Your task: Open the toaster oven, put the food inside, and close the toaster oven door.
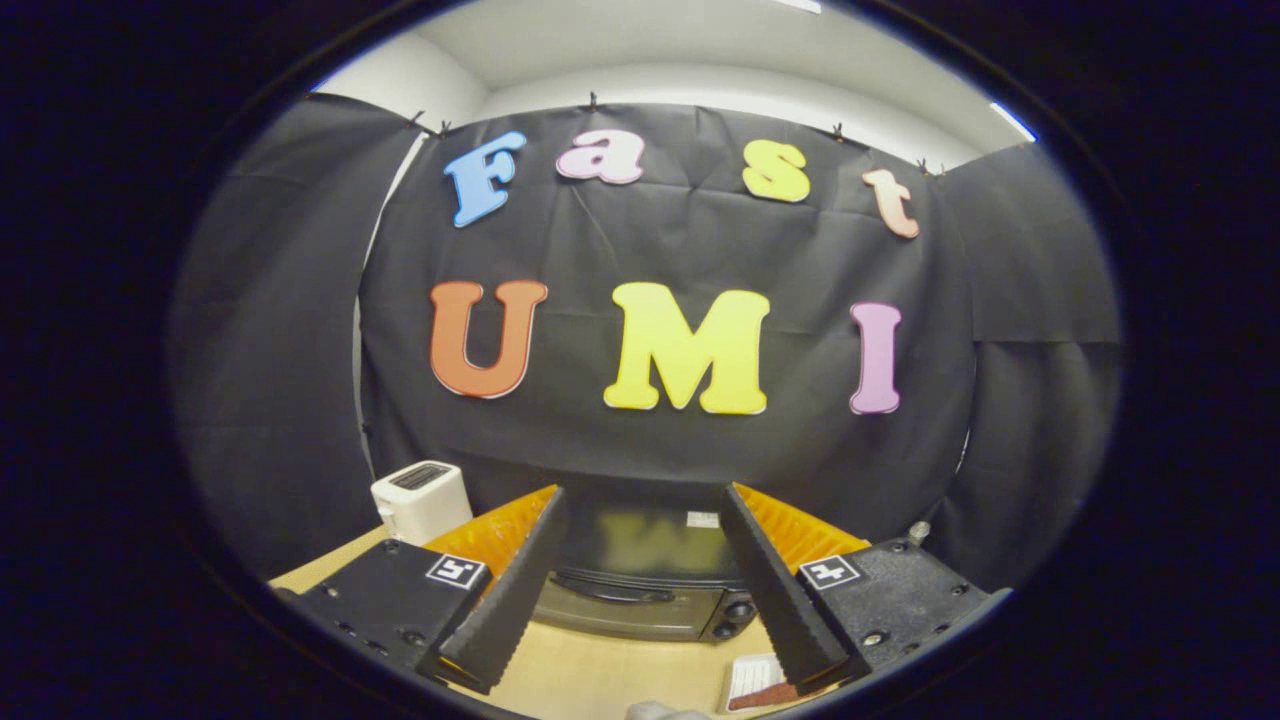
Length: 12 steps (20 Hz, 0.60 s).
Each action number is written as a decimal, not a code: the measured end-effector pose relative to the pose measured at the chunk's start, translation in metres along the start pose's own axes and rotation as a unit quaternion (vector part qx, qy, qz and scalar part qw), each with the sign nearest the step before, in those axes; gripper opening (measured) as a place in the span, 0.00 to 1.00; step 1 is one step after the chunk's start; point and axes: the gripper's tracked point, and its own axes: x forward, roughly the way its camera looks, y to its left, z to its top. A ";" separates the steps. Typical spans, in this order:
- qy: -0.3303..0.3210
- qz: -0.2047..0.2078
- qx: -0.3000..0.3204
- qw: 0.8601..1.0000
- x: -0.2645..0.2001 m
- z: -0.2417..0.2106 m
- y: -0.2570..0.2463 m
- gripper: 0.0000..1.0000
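Here we see the pale wooden desk (pixel 600 680) running under everything, though its near part is cut off and much of its width is covered by the gripper's black body blocks.

On it, just ahead of the fingers and framed between them, stands the dark, boxy toaster oven with a glossy glass door (pixel 640 585). Its door is shut, with a long dark handle bar across the upper front and two round knobs stacked at its right end. Both sides of the oven are hidden behind the fingers, so we cannot make out its full width. The glass gives back a blurred yellow reflection, and we cannot tell what lies inside.

The gripper (pixel 640 525) hangs above the desk with its two black ribbed fingers (pixel 510 590) spread wide apart, holding nothing and touching nothing.

Beyond the left finger, near the wall, sits a small white plastic pop-up toaster (pixel 422 498), well apart from the oven.

Below the right finger, a small white dish with something reddish-brown on it (pixel 755 685) lies on the desk, partly covered and too cut off to identify.
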 end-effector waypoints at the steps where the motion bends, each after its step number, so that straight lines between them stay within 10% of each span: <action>1: 0.021 -0.004 0.005 1.000 0.016 -0.017 0.001 0.99; 12: 0.157 -0.032 -0.001 0.987 0.137 -0.154 0.023 0.99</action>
